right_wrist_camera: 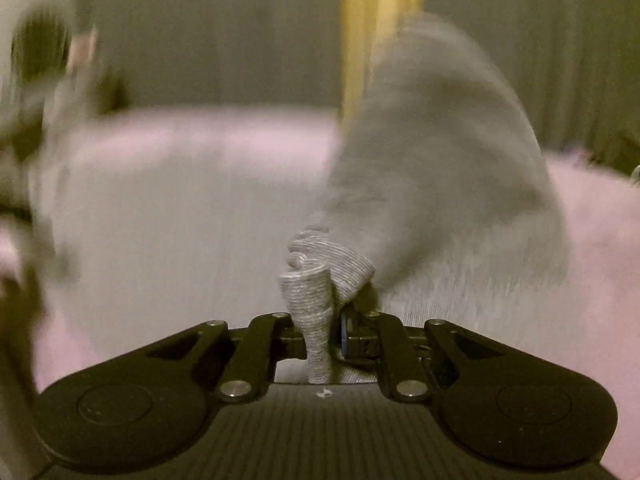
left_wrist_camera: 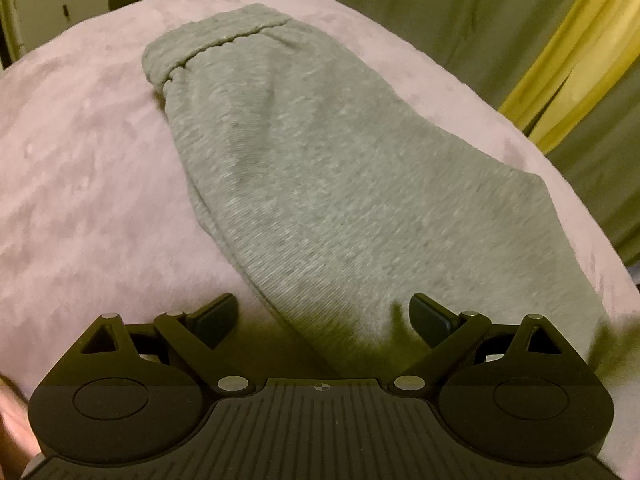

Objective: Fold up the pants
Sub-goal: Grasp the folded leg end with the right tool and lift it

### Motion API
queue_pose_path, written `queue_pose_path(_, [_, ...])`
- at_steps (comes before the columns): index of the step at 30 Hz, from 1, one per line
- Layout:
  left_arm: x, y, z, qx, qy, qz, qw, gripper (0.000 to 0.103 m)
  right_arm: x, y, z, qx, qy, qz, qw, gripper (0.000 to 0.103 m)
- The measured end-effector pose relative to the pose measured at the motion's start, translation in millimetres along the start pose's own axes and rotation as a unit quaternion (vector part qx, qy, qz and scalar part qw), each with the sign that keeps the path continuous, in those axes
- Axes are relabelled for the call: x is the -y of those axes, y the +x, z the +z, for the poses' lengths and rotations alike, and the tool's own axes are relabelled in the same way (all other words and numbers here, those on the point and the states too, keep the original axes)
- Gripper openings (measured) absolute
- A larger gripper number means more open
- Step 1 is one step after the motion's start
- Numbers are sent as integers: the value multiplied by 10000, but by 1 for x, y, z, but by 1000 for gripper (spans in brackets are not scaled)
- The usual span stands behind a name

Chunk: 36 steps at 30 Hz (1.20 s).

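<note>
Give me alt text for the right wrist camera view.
The black right gripper is clamped on a bunched ribbed cuff of the grey knit pants, whose fabric trails up, blurred, over a pink fuzzy blanket. Olive curtains with a yellow strip hang behind.

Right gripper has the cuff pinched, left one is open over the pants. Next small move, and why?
Probably carry the right gripper on toward the waistband and lay the cuff there. It is shut on the bunched cuff, with gray pants trailing blurred above the pink blanket. The left gripper stands open, holding nothing.
</note>
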State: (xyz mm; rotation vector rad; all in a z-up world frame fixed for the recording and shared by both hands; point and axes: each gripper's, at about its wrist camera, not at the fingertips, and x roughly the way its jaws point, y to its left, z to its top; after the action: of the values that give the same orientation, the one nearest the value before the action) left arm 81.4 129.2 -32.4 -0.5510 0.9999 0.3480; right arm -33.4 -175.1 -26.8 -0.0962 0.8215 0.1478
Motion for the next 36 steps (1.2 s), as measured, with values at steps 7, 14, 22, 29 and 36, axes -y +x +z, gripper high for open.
queue_pose_path(7, [-4, 5, 3, -99, -123, -119, 9998, 97, 17, -14, 2, 215, 679, 127, 9974, 12])
queue_pose_path(14, [-5, 5, 4, -94, -134, -178, 9997, 97, 33, -59, 19, 1194, 1639, 555, 9776, 12])
queue_pose_path(22, [-3, 5, 3, -79, -119, -145, 9998, 97, 3, -9, -6, 14, 791, 522, 9955, 13])
queue_pose_path(29, [-4, 6, 3, -97, -98, -135, 9998, 97, 14, -31, -12, 365, 1226, 608, 9899, 14])
queue_pose_path(36, [-5, 5, 3, -107, -120, -130, 9998, 97, 14, -37, -5, 22, 1228, 1350, 9832, 57])
